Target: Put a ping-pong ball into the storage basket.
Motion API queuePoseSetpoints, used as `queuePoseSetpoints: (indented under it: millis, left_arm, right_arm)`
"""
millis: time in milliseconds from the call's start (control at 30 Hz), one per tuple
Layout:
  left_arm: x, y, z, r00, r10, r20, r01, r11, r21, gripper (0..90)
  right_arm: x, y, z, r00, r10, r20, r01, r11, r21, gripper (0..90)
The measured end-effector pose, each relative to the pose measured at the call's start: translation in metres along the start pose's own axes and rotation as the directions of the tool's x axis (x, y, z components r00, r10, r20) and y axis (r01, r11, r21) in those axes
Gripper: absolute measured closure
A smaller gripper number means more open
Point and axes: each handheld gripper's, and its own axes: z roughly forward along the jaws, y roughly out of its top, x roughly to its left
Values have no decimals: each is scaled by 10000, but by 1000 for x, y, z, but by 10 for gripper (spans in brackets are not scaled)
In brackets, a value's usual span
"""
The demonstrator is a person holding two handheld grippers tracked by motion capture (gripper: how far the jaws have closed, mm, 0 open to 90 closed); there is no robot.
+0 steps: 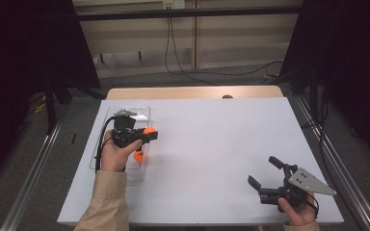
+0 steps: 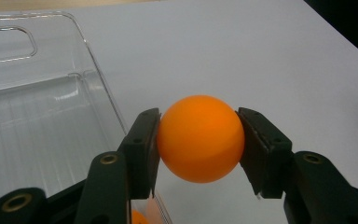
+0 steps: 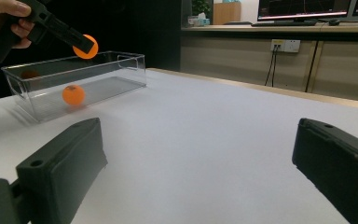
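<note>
Tabletop [image 1: 212, 144]: white sheet over a wood top, wood strip showing at far edge. Clear plastic bin [image 1: 143, 111] sits on it at the left, long side running near-far. Rest of the surface, centre and right, is plain white.

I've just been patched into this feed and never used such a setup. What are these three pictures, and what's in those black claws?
No robot arm here: a person holds a hand-held gripper in each hand. The high view looks down on the white table. The other two views come from cameras riding on each gripper, looking along its fingers. The left gripper is shut on an orange ball, raised beside the rim of a clear plastic bin. A second orange ball lies inside that bin. The right gripper rests near the table's right corner, fingers wide apart, holding nothing.
</note>
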Motion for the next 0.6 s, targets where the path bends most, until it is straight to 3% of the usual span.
queuePoseSetpoints:
  millis: [600]
  left_arm:
    - [5, 0, -6, 9999, -66, -81, 65, 9999, -130, 510]
  right_arm:
    - [0, 0, 0, 10000, 1, -10, -1, 10000, 1, 17]
